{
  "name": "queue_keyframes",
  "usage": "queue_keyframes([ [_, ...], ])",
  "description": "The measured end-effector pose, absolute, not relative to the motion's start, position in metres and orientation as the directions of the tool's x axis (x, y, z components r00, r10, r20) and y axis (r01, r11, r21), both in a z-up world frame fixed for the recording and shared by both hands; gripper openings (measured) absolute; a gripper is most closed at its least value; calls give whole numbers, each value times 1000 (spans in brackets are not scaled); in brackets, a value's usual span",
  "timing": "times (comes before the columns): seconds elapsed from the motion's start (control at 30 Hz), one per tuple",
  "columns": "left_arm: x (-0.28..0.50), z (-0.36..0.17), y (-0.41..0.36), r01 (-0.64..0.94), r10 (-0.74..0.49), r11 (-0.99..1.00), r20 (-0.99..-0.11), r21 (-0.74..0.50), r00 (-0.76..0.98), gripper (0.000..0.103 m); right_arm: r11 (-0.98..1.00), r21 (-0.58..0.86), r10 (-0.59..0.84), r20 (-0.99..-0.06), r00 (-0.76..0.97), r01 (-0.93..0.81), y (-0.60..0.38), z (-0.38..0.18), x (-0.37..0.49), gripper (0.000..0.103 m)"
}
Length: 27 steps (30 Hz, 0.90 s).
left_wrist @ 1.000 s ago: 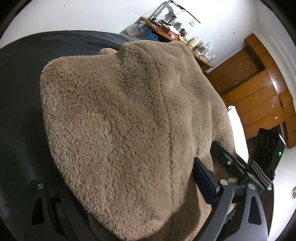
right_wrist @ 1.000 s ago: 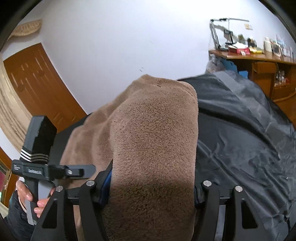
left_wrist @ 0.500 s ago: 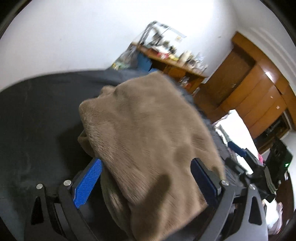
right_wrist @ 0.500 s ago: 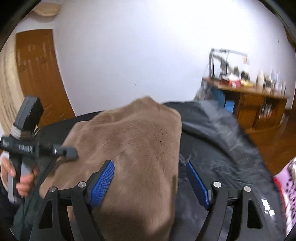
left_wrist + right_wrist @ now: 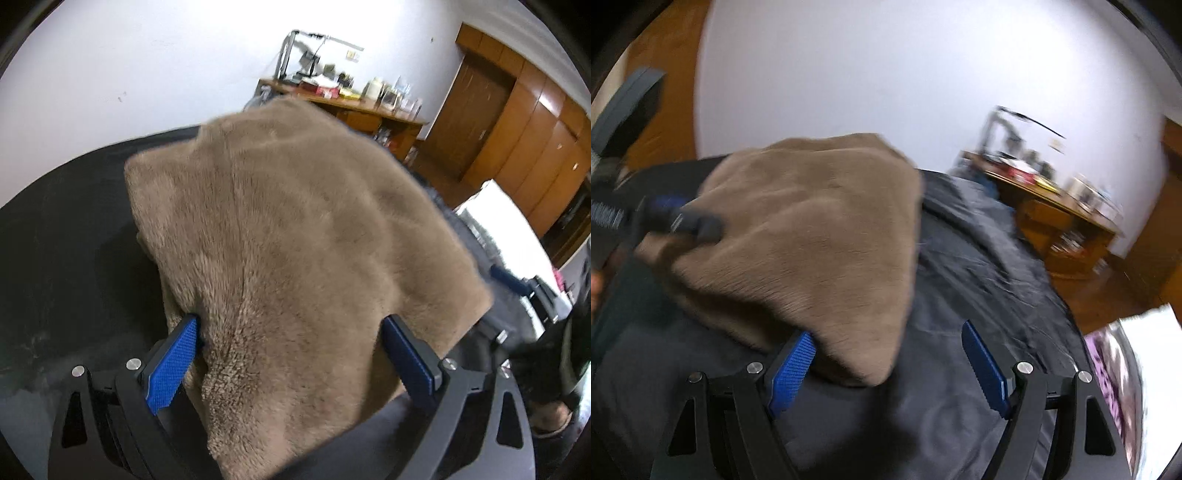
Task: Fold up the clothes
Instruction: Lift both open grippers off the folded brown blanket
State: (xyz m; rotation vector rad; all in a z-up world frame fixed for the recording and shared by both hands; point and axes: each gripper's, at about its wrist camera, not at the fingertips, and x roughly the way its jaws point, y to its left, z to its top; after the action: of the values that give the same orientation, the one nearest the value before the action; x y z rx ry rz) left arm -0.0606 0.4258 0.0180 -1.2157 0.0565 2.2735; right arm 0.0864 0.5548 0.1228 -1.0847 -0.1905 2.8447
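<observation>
A folded brown fleece garment (image 5: 295, 236) lies in a thick stack on the dark table cover (image 5: 55, 258). My left gripper (image 5: 291, 354) is open, its blue pads (image 5: 177, 362) set wide on either side of the garment's near edge. In the right wrist view the garment (image 5: 812, 251) sits left of centre on the cover (image 5: 979, 280). My right gripper (image 5: 888, 369) is open, with only the garment's near corner between its fingers. The left gripper (image 5: 665, 218) shows blurred at the garment's left side. The right gripper's blue finger (image 5: 504, 277) shows past the garment's right edge.
A cluttered wooden desk (image 5: 343, 103) stands against the white wall behind the table. Wooden wardrobe doors (image 5: 535, 147) fill the right. A person's hand (image 5: 554, 417) is at the lower right. Wooden floor (image 5: 1108, 288) lies beyond the table's right edge.
The garment has come down off both grippers onto the table. Both grippers have drawn back from it, so their blue pads now show. The right wrist view has swung and blurred.
</observation>
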Motion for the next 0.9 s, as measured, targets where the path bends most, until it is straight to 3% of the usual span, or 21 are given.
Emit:
queue_keyframes([
  [0.13, -50, 8, 426, -484, 440, -850, -787, -209, -432, 102, -993, -40, 110, -678, -727, -113, 577, 120, 86, 81],
  [0.5, -38, 16, 426, -504, 404, -854, -776, -130, -484, 102, -975, -54, 184, -737, -651, -214, 594, 102, 92, 83],
  [0.67, -31, 20, 418, -497, 396, -860, -765, -116, -508, 102, -972, -91, 211, -734, -646, -215, 588, 108, 96, 83],
  [0.9, -20, 27, 411, -494, 382, -866, -747, -82, -545, 102, -966, -27, 207, -669, -713, -255, 588, 135, 126, 83],
])
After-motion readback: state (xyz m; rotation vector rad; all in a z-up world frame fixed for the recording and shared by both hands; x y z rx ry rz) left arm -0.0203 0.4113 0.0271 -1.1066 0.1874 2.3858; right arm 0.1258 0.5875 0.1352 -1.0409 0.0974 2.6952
